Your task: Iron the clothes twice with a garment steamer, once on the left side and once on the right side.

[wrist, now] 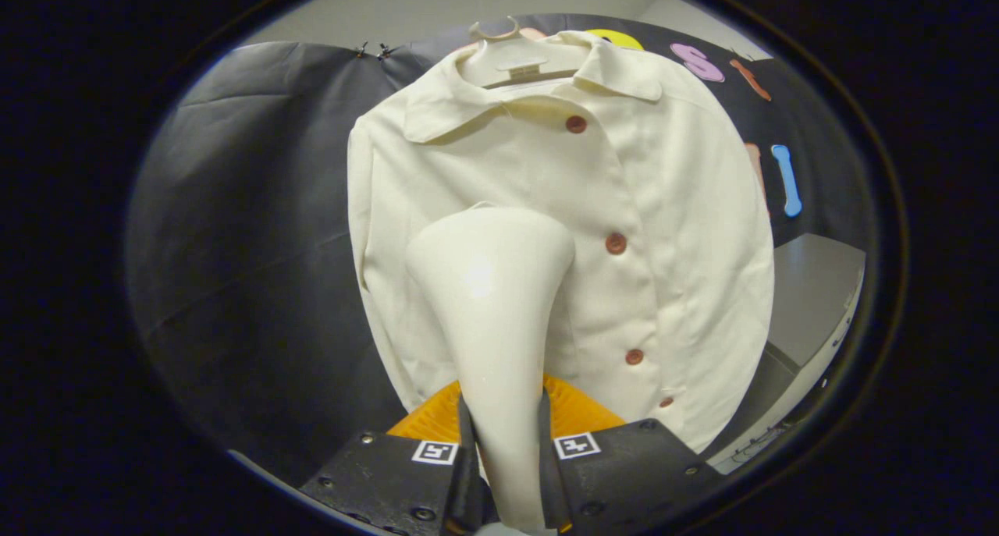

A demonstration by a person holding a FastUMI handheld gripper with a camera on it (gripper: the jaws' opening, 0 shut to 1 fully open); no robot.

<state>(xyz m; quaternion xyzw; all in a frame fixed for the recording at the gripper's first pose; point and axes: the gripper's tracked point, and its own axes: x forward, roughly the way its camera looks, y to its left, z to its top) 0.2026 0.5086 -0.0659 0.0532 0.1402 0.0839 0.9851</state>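
Clamping the steamer [492, 302] between both fingers, gripper [503, 450] holds its head seemingly against the shirt [671, 232] left of the buttons; stroke slowly, flat.

A glossy cream garment steamer [492, 302] is clamped between the gripper [503, 473] jaws, its flared head held against a cream buttoned shirt [671, 232] hung on a pale hanger [519, 62], left of the brown buttons [616, 243].

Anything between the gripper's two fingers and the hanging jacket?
The garment steamer, clamped between the gripper fingers, its head against the cream jacket left of the buttons, in the gripper view.
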